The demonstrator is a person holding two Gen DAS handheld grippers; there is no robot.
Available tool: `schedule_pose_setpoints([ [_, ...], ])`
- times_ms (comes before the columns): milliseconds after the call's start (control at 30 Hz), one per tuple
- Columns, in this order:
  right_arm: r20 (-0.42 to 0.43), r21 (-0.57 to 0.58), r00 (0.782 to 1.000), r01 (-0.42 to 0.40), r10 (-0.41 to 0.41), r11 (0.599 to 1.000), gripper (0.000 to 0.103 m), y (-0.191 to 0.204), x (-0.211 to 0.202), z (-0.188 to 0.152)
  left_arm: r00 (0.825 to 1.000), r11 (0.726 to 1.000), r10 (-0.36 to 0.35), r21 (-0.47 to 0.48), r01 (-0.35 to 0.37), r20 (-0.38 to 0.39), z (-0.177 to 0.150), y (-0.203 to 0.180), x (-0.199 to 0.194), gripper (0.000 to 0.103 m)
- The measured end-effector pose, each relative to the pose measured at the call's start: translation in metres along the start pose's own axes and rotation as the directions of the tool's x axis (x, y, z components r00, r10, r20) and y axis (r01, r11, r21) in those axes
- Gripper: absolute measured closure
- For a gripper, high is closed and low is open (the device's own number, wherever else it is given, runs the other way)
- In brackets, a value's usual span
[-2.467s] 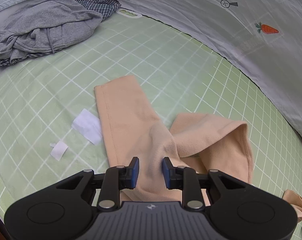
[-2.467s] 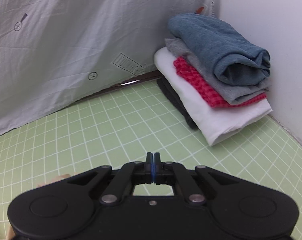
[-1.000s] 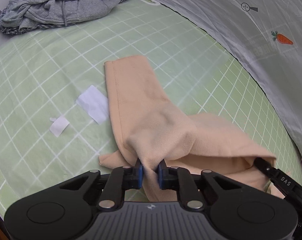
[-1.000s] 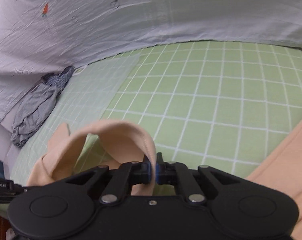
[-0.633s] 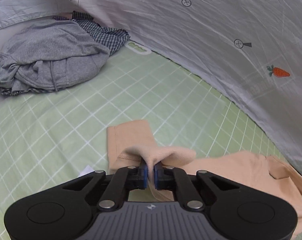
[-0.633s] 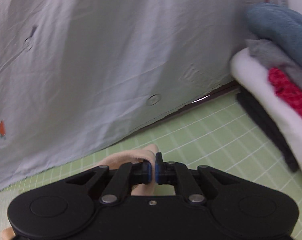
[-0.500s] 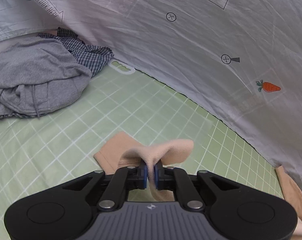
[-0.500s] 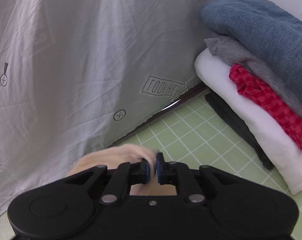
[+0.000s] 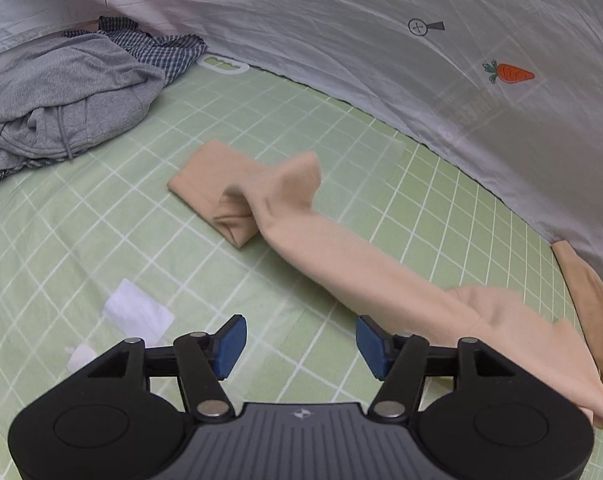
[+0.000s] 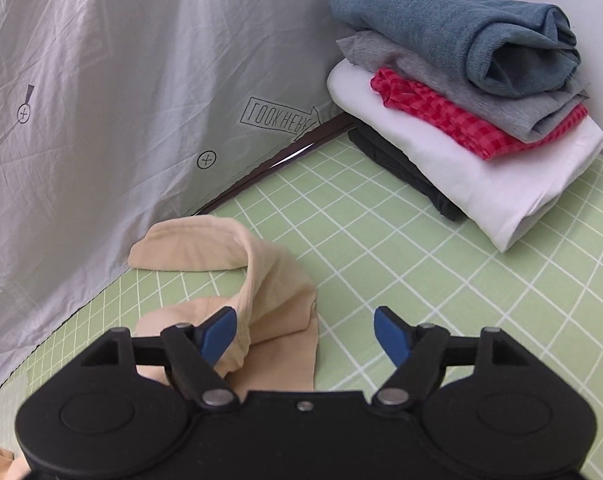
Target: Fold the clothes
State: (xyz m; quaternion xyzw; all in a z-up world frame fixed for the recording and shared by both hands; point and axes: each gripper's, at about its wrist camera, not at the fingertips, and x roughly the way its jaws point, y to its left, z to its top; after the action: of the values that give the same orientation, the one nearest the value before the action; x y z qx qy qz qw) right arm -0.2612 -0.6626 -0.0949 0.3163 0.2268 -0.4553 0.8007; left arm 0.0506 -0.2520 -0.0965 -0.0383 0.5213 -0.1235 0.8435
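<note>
Left gripper (image 9: 297,342) spread wide, empty, above green checked sheet (image 9: 101,216). Peach garment (image 9: 301,216) stretched from 11 to 4 o'clock ahead. Right gripper (image 10: 307,334) likewise agape; garment bunched at 10 o'clock. Folded stack (image 10: 461,80) at 1 o'clock.

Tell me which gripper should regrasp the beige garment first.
Probably the right gripper: its open jaws sit almost on the beige garment's bunched end. The left gripper, also open, hangs over bare sheet beside the stretched cloth.

Peach garment (image 9: 365,264) on green white-gridded sheet (image 9: 101,216); grey hoodie (image 9: 61,92), red checked cloth (image 10: 461,120).
</note>
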Motion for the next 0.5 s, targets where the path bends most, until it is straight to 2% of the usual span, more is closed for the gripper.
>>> schedule_pose_setpoints([
  [100,-0.010,-0.059,1.000,-0.030,0.030,0.998,0.021,0.006,-0.007,-0.008,0.998,1.000,0.021,0.015,-0.021,-0.053,-0.020,-0.001,0.002,0.040],
  [233,-0.075,-0.151,0.993,-0.097,0.086,0.984,0.021,0.022,-0.001,-0.024,0.996,0.997,0.028,0.078,-0.021,-0.084,-0.035,-0.010,0.000,0.040],
  [400,-0.155,-0.300,0.976,-0.194,0.153,0.934,0.021,0.053,0.016,-0.032,0.998,0.990,-0.003,0.144,0.012,-0.069,-0.042,-0.025,-0.011,0.040],
  [500,-0.192,-0.348,0.966,-0.232,0.173,0.908,0.021,0.068,0.025,-0.036,0.998,0.986,-0.010,0.167,0.020,-0.059,-0.046,-0.029,-0.017,0.040],
])
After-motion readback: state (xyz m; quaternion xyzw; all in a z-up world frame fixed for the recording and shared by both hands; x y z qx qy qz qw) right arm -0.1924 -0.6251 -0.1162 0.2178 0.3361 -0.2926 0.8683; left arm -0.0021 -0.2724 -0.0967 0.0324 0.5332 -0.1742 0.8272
